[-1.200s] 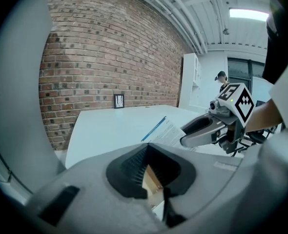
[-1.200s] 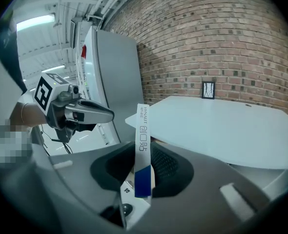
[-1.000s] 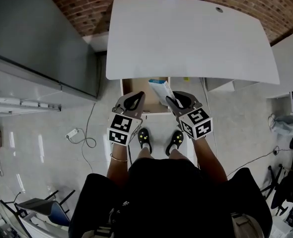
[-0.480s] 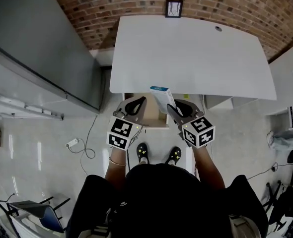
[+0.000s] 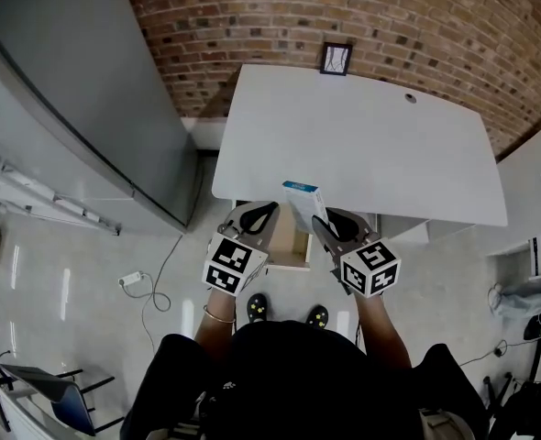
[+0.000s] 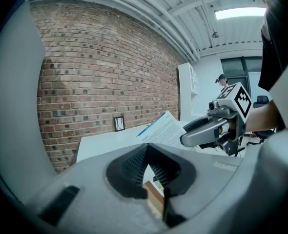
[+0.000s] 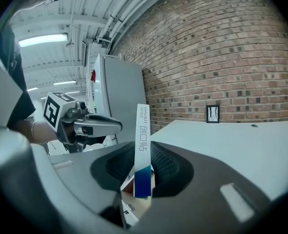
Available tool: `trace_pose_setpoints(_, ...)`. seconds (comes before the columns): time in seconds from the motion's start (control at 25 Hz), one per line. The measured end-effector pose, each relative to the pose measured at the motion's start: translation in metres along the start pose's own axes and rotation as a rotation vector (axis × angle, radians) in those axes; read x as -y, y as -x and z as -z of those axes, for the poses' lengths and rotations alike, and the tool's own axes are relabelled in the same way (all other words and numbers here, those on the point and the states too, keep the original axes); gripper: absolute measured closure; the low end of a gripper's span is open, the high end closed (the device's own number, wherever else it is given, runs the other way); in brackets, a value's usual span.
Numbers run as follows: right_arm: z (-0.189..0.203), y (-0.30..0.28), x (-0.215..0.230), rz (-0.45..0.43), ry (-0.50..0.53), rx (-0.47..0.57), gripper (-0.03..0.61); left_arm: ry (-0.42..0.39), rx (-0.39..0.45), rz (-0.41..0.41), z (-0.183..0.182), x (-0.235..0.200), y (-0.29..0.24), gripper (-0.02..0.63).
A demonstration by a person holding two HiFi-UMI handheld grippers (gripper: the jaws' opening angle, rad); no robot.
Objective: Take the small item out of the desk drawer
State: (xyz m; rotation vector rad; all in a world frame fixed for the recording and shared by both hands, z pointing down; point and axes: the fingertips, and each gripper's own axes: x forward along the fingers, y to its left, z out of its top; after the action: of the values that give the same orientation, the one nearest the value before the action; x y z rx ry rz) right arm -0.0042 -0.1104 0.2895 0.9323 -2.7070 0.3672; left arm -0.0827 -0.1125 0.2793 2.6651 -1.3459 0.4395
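Right tongs [image 5: 324, 224] pinch a flat white-and-blue box [image 5: 304, 200] by its lower end; the box stands edge-on and upright between the pads, blue end down. Left tongs [image 5: 255, 216] pressed together, nothing between them. Versus one second ago: both tongs sit higher in the head view. The box, which then lay over the open drawer [image 5: 292, 247], now overlaps the front edge of the white surface [image 5: 362, 145] and is clear of the drawer. Grip on the box unchanged, left tongs unchanged. The drawer stays pulled out under the front edge of the surface, and less of it shows now. Only a strip of its wooden inside is visible between the two tongs, which cover the rest; contents in that strip cannot be made out. Surroundings: brick wall [image 5: 390, 16] behind the surface, a small framed picture [image 5: 336, 59] at its back edge, a grey cabinet [image 5: 78, 90] to the left. Shoes [image 5: 257, 310] stand on the floor [image 5: 87, 273] below the drawer, and a cable [image 5: 151, 287] lies to the left.
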Motion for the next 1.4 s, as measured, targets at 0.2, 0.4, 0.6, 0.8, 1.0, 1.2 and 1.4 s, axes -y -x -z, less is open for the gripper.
trace_pose_setpoints(0.2,-0.007,0.002,0.001,-0.01,0.008,0.014,0.471,-0.008,0.016,-0.02,-0.009,-0.001,0.003,0.615)
trace_pose_setpoints(0.4,-0.017,0.01,0.001,-0.023,-0.009,0.049,0.471,-0.011,0.031,-0.043,-0.016,-0.003,0.01,0.615)
trace_pose_setpoints(0.6,-0.03,0.018,0.0,-0.035,-0.03,0.095,0.471,-0.012,0.047,-0.055,-0.022,-0.002,0.013,0.615)
trace_pose_setpoints(0.8,-0.041,0.026,-0.001,-0.04,-0.031,0.128,0.471,-0.018,0.062,-0.057,-0.028,0.003,0.016,0.615)
trace_pose_setpoints(1.0,-0.046,0.028,-0.004,-0.043,-0.022,0.144,0.471,-0.026,0.072,-0.059,-0.032,0.003,0.018,0.615)
trace_pose_setpoints(1.2,-0.047,0.031,-0.006,-0.048,-0.027,0.153,0.471,-0.024,0.076,-0.058,-0.031,0.006,0.019,0.615)
trace_pose_setpoints(1.4,-0.048,0.035,-0.006,-0.05,-0.026,0.158,0.471,-0.023,0.075,-0.055,-0.03,0.009,0.018,0.615)
